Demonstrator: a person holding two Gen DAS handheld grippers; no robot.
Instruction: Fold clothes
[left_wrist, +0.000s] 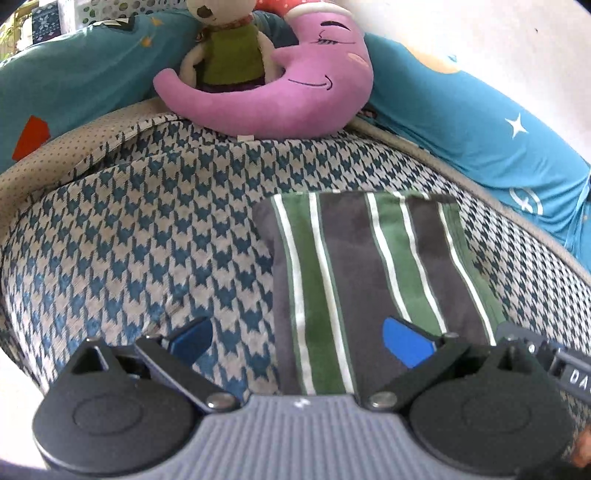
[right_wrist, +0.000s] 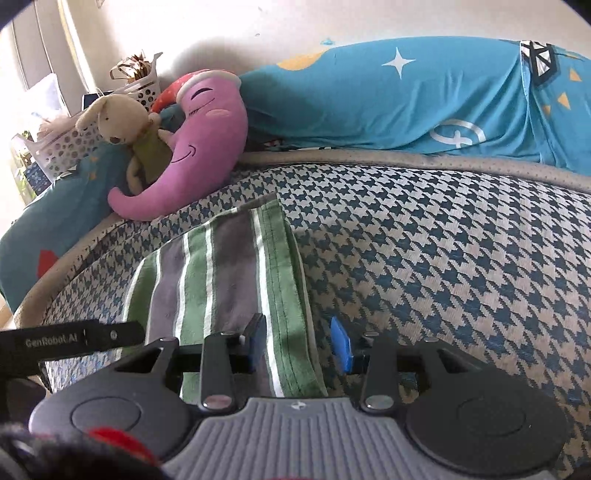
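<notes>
A houndstooth mattress cover (right_wrist: 424, 258) is filling both views, with a pink moon cushion (right_wrist: 199, 147) lying at the far edge. The striped cloth (left_wrist: 369, 266) is lying flat on it, already folded into a narrow rectangle. The left gripper (left_wrist: 297, 343) and right gripper (right_wrist: 297, 343) are both standing with jaws apart, straddling its near corners, holding nothing. Risk: closing too deep is likely to be pinching the cover too, dragging the fold askew.

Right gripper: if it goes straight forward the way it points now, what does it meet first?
Most likely the right edge of the striped folded cloth, which lies between the open fingers of the right gripper. Beyond it comes houndstooth cover; depth is unclear.
</notes>
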